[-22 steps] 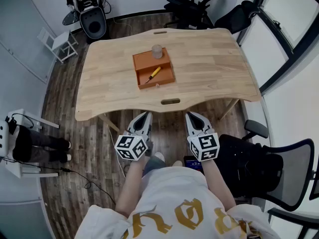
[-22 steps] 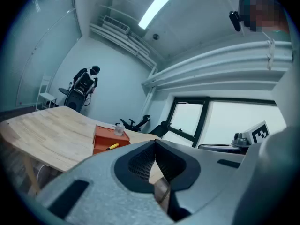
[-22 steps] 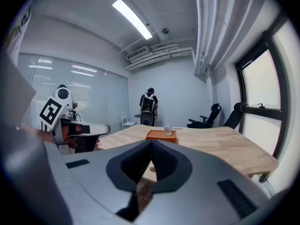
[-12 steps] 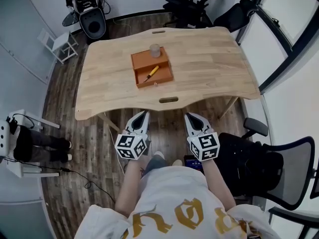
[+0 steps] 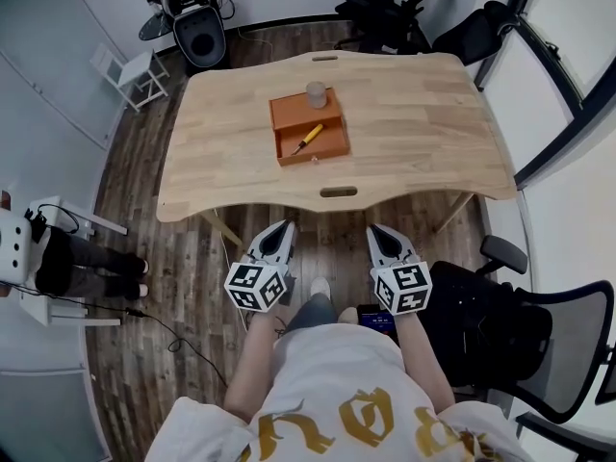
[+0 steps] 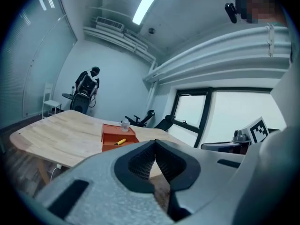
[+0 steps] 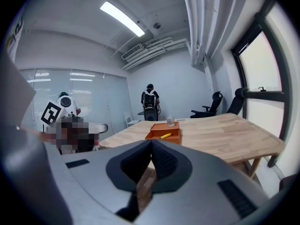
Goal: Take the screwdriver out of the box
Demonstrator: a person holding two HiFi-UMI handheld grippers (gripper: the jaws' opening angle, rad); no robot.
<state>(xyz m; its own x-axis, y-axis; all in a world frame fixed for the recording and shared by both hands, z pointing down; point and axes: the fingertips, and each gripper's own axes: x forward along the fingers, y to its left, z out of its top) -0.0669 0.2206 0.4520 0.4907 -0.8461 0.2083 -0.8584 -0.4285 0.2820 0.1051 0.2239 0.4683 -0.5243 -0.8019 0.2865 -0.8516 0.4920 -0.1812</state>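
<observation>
An orange box (image 5: 310,130) sits on the wooden table (image 5: 414,123), with a yellow-handled screwdriver (image 5: 308,139) lying in its open front part. A small clear cup (image 5: 316,93) stands on the box's back part. The box (image 6: 117,137) and screwdriver (image 6: 120,141) show far off in the left gripper view, and the box (image 7: 164,132) with the screwdriver (image 7: 165,136) also in the right gripper view. My left gripper (image 5: 282,231) and right gripper (image 5: 379,234) are both shut and empty, held side by side over the floor, short of the table's near edge.
Black office chairs (image 5: 399,12) stand beyond the table's far side, and another (image 5: 525,330) is at my right. A white folding chair (image 5: 135,70) and a black machine (image 5: 192,12) are at the far left. A person (image 5: 72,268) sits at the left wall.
The view has shifted: table and box now sit slightly to the right and lower in the frame. Both grippers stay shut, side by side before the table edge.
</observation>
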